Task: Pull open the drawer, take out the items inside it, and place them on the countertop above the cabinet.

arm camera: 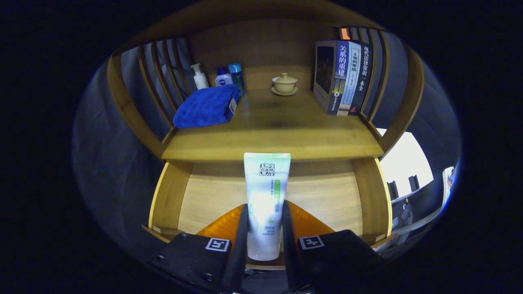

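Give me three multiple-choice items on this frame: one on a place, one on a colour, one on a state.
1. Where is the folded towel?
A. on the countertop, in front of the bottles
B. inside the open drawer
C. on top of the books

2. What colour is the towel?
A. red
B. blue
C. white

3. What are the tongs doing?
A. hanging open over the bare countertop
B. shut on the lidded cup
C. shut on the white tube

Key:
1 A, the towel lies on the countertop with the bottles just behind it.
2 B, the cloth is plainly blue.
3 C, both fingers press the sides of the tube, held above the open drawer.
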A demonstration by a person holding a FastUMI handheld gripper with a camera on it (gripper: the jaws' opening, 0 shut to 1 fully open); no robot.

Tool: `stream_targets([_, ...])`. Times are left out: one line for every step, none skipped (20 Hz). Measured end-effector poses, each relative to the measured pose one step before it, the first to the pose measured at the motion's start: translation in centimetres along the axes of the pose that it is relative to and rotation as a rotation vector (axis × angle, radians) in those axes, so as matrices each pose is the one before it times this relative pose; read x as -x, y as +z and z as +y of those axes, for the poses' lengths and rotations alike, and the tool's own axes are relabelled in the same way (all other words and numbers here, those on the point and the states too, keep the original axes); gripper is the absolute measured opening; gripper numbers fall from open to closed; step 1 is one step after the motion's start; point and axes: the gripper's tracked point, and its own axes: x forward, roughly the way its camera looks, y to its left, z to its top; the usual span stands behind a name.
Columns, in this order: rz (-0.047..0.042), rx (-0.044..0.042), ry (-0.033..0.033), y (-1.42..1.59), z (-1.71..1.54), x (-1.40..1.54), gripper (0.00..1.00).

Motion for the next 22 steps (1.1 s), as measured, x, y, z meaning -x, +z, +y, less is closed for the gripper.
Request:
stream_targets([-0.00427,-0.00727,0.00666,0.500,0.235,-0.093,0.48])
stream_targets([-0.00063,-0.00206,0.00650,0.572,0.235,0.169,0.48])
stream_targets([-0.01154,-0.00204,0.00841,0.885,0.365,0.182,0.48])
stream_targets([-0.01552,0.00593,0.00376,0.979,0.308,-0.044,0.48])
stream_targets([-0.01261,0.00899,-0.00379,0.923,-0.028,-0.081,0.48])
stream_targets([-0.01303,0.00618,-0.00415,0.961,0.000,-0.167,0.48])
stream_targets([-0.00549,0.00832,-0.00454,0.674,0.018,-0.196,0.48])
stream_targets([-0.00601,0.00024,-0.00445,0.688,-0.060,-0.368,0.48])
stream_targets([-0.01129,-0.00687,-0.00111,0.822,0.025,-0.415,0.48])
stream_targets([-0.01311,-0.00703,-0.00103,0.819,0.007,-0.475,0.48])
stream_targets([-0.01630,-0.00630,-0.00751,0.772,-0.149,-0.731,0.48])
stream_targets([-0.00148,0.00395,-0.00919,0.389,-0.148,-0.650,0.48])
stream_targets([-0.00175,0.00030,-0.00531,0.342,-0.189,-0.613,0.48])
stream_targets([0.00257,-0.00878,-0.00060,0.245,-0.018,-0.659,0.48])
stream_targets([0.00425,-0.01027,0.00049,0.162,0.053,-0.763,0.48])
stream_targets([0.00121,-0.00207,-0.00065,0.266,-0.007,-0.797,0.48])
stream_targets([-0.00390,0.00007,-0.00164,0.388,-0.236,-0.864,0.48])
stream_targets([0.00308,-0.00188,-0.00012,0.159,-0.146,-0.805,0.48])
stream_targets([-0.00084,-0.00393,-0.00213,0.072,-0.075,-0.685,0.48])
stream_targets([-0.00632,-0.00394,-0.00954,0.187,-0.304,-0.514,0.48])
stream_targets([-0.01356,0.00175,-0.01070,0.300,-0.456,-0.517,0.48])
stream_targets([-0.01487,0.00190,-0.01073,0.212,-0.344,-0.454,0.48])
